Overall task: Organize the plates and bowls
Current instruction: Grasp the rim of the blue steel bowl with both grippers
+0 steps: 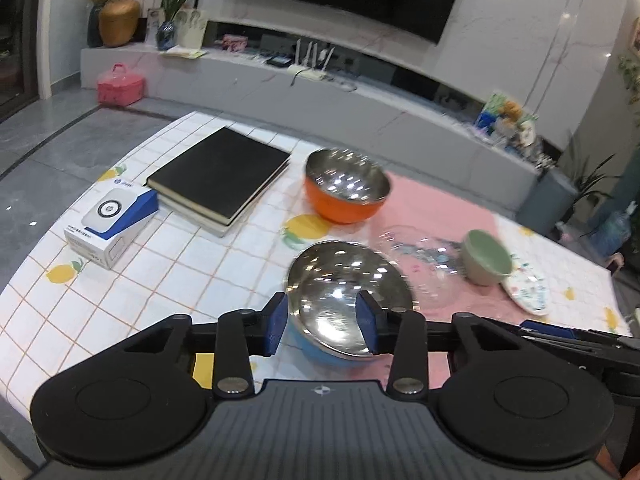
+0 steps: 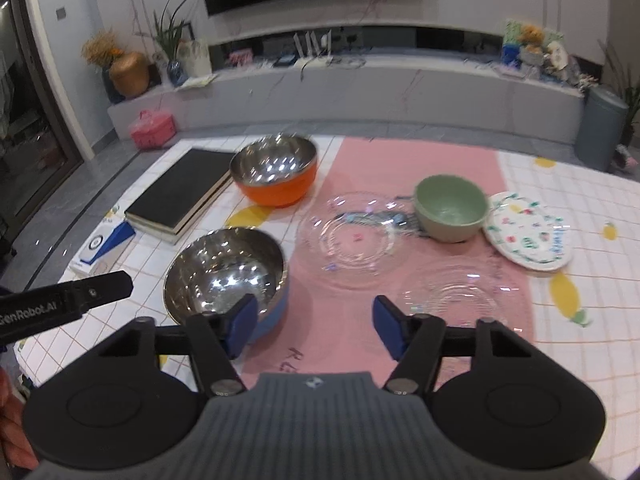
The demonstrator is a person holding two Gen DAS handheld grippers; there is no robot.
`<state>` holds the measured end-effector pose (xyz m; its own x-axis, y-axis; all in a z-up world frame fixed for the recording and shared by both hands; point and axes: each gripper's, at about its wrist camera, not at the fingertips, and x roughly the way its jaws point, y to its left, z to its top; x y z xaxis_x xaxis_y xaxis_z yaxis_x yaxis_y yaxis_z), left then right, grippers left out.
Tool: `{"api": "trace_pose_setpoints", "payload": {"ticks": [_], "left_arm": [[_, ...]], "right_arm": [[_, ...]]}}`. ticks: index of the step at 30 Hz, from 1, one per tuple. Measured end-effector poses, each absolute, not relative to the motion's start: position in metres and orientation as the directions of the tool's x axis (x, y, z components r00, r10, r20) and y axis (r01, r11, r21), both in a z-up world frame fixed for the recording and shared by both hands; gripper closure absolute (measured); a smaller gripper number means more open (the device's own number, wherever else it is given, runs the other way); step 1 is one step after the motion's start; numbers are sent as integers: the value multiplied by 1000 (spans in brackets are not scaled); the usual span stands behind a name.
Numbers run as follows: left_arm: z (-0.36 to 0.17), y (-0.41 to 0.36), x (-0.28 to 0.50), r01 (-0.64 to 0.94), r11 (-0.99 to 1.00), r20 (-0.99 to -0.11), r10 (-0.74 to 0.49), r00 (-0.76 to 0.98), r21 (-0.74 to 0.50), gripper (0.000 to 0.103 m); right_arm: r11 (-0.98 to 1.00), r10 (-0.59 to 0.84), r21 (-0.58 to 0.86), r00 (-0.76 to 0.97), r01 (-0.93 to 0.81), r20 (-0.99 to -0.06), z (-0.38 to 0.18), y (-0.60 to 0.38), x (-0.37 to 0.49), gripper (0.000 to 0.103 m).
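A blue steel-lined bowl (image 1: 340, 300) (image 2: 228, 276) sits near the table's front. My left gripper (image 1: 323, 326) is open, its jaws either side of the bowl's near rim. An orange steel-lined bowl (image 1: 346, 186) (image 2: 276, 174) stands farther back. A green bowl (image 1: 486, 258) (image 2: 450, 208) sits on the pink mat beside a patterned plate (image 1: 528, 288) (image 2: 528, 232). Two clear glass plates (image 2: 352, 236) (image 2: 456, 296) lie on the mat. My right gripper (image 2: 314, 324) is open and empty above the mat, right of the blue bowl.
Stacked black books (image 1: 220, 174) (image 2: 180, 190) and a white-blue box (image 1: 112, 218) (image 2: 106, 242) lie on the table's left. The left gripper's body (image 2: 64, 300) reaches in at the right wrist view's left edge. A TV bench runs behind the table.
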<state>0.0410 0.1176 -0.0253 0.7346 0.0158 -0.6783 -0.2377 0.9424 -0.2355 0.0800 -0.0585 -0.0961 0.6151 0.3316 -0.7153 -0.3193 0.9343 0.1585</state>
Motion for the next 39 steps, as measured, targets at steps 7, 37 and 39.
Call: {"api": "trace_pose_setpoints", "payload": {"ticks": [7,37,39], "left_arm": [[-55,140,70,-282,908,-735,-40,677,-310,57],[-46,137,40,-293,910,-765,-41,643,-295,94],[-46,136,30,-297,907,-774,-48,631,-298,94]], "right_arm": [[933,334,190,536,-306,-775,-127,-28,119,58],[908,405,282,472,-311,-783,-121,-32,91,93],[905,412,293,456,-309,-789,-121,-35,78,93]]}}
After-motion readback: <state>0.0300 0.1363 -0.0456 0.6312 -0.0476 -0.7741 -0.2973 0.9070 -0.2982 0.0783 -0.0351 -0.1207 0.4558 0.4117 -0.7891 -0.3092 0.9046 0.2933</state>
